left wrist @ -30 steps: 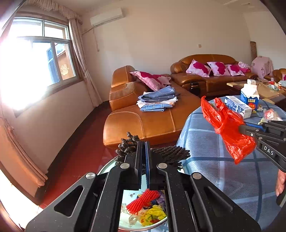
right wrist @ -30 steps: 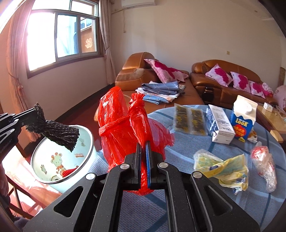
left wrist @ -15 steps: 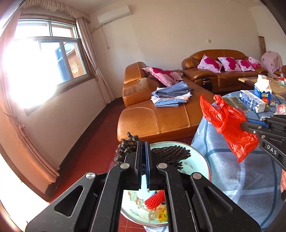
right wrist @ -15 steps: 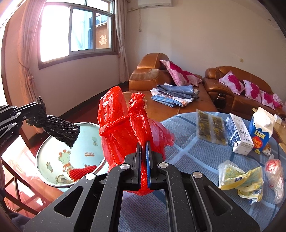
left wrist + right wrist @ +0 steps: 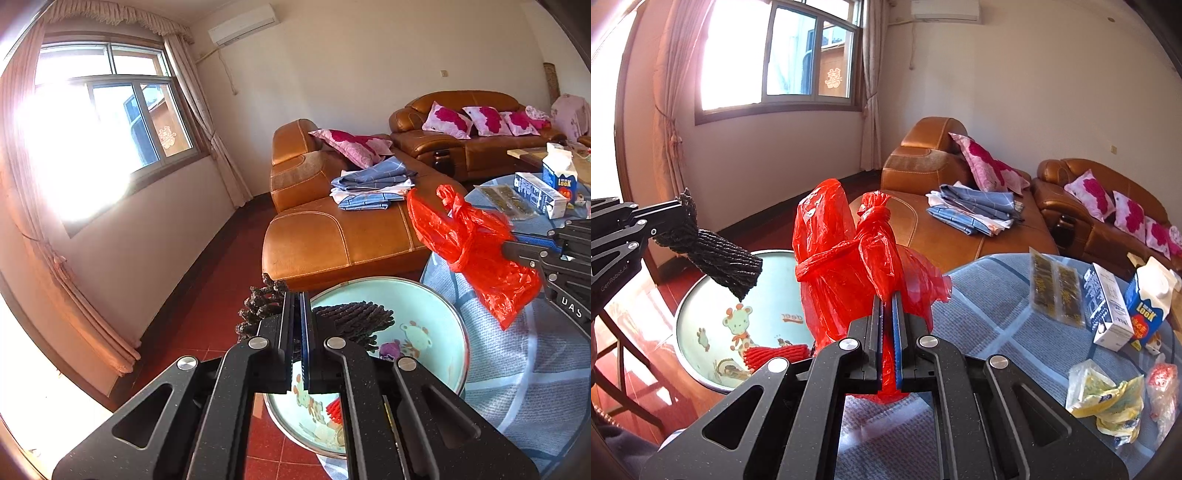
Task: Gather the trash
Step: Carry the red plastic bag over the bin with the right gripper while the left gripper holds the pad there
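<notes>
The left gripper is clamped on a black foam net, which hangs in the air over the near rim of the pale-green basin below it. A red foam net lies in that basin. Just right of it, the right gripper pinches a knotted red plastic bag above the round table's edge, beside the basin. Past its tips to the right, a yellow wrapper, cartons and a snack packet sit on the cloth. Open red floor lies left of the basin.
</notes>
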Demonstrator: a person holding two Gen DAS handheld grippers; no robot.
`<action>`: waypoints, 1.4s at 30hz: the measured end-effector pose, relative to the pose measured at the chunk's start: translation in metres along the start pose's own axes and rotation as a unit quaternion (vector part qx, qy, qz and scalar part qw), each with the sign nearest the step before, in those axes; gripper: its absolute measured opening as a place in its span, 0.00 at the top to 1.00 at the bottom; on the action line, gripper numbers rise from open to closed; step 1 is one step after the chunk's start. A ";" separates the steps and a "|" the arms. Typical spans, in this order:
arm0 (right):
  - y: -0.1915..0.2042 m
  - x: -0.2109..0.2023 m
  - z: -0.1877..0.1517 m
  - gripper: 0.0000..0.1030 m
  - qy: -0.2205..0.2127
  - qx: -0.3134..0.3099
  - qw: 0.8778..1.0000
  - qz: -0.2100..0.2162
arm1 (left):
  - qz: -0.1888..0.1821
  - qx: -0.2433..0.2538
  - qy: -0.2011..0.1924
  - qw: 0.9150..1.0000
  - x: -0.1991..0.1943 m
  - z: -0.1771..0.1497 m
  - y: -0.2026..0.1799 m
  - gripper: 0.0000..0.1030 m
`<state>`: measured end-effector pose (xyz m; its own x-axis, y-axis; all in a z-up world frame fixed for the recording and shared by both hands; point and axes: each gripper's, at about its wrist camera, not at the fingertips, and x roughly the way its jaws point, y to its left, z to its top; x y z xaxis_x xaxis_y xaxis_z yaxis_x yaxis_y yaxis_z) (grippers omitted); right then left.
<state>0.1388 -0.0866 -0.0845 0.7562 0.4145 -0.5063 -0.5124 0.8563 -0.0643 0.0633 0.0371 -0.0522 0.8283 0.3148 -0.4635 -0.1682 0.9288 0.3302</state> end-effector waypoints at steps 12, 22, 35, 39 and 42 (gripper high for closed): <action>0.010 0.001 0.003 0.95 -0.004 -0.018 1.000 0.009 | 0.011 0.005 0.002 1.000 0.001 -0.002 0.002 0.98; 0.013 0.004 0.006 0.95 -0.009 -0.017 1.000 0.018 | 0.023 0.004 0.001 1.000 0.001 -0.003 0.007 0.98; 0.015 0.004 0.008 0.95 -0.012 -0.023 0.999 0.023 | 0.032 0.009 0.004 0.999 0.002 -0.003 0.008 0.98; 0.018 0.003 0.011 0.95 -0.015 -0.026 0.999 0.025 | 0.037 0.010 0.003 0.999 0.000 -0.004 0.009 0.98; 0.020 0.002 0.012 0.95 -0.018 -0.027 0.999 0.028 | 0.040 0.010 0.004 0.999 0.001 -0.004 0.009 0.98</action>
<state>0.1345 -0.0651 -0.0766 0.7394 0.4731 -0.4789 -0.5747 0.8142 -0.0829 0.0602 0.0471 -0.0531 0.8079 0.3895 -0.4422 -0.2232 0.8968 0.3821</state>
